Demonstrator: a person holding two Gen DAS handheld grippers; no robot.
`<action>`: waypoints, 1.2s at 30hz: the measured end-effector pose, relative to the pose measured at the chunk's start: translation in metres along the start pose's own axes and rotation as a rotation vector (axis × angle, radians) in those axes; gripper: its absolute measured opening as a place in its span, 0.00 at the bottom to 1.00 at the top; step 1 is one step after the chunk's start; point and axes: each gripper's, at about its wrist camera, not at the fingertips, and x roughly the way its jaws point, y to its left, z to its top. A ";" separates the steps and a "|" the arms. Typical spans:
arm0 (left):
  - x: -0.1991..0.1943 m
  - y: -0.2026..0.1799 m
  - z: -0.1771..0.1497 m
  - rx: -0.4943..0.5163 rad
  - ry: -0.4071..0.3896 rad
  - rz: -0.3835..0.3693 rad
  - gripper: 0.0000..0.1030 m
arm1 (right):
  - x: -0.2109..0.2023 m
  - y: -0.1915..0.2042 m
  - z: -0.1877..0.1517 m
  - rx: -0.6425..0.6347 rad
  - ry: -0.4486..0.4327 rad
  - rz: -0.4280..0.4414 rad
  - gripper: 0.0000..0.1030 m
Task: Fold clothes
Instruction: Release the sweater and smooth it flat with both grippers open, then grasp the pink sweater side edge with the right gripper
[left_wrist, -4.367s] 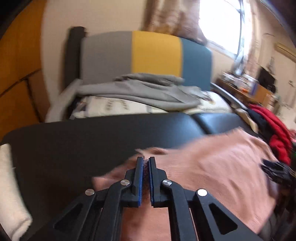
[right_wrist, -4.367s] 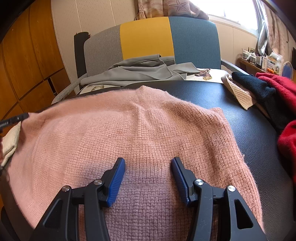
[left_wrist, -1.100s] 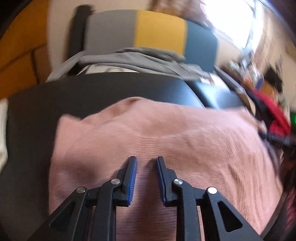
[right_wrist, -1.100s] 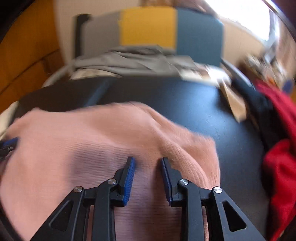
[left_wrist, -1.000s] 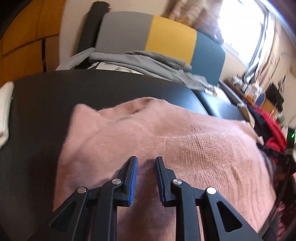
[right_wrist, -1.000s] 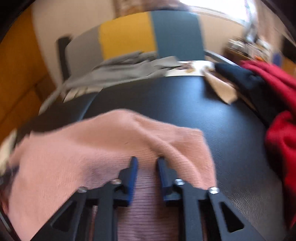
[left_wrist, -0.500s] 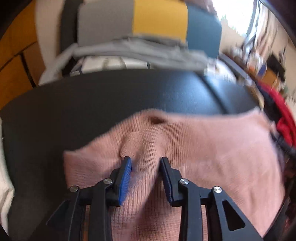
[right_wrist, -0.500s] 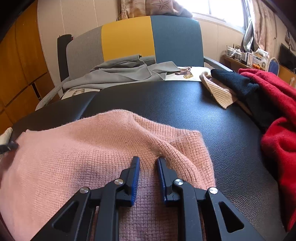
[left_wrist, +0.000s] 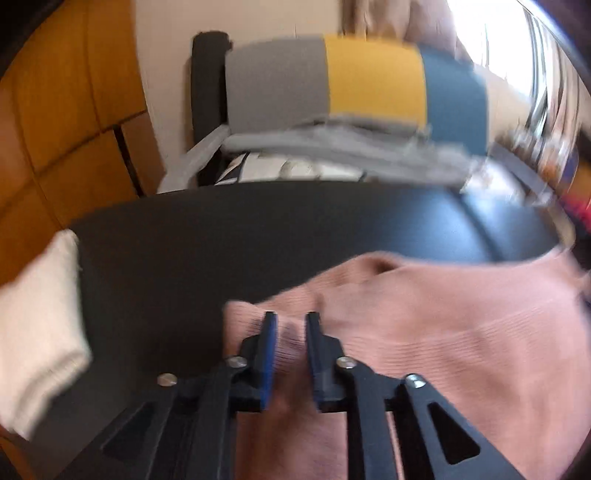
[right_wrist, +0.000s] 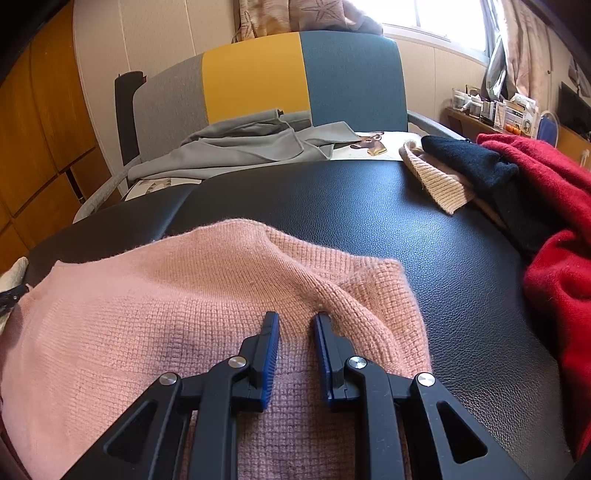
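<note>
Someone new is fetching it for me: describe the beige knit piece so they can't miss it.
Start at the black padded table. At its far right edge lies a clothes pile; the beige ribbed knit pokes out leftward, under a black garment and beside the red sweater. It is the only ribbed tan piece.

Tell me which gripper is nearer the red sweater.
Right. The right gripper works the pink sweater's edge beside the red sweater; the left gripper holds the opposite edge.

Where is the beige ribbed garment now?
In the right wrist view, the beige ribbed garment lies far right on the black table, beside the dark navy garment.
</note>
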 end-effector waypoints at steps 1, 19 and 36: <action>-0.003 -0.006 -0.006 0.001 0.003 -0.041 0.19 | 0.000 0.000 0.000 -0.002 0.000 -0.002 0.20; 0.009 -0.027 -0.040 -0.034 0.031 -0.205 0.22 | -0.052 0.023 -0.009 -0.004 0.051 0.054 0.34; -0.064 -0.072 -0.087 0.047 -0.002 -0.312 0.22 | -0.157 -0.068 -0.070 0.326 -0.049 0.168 0.63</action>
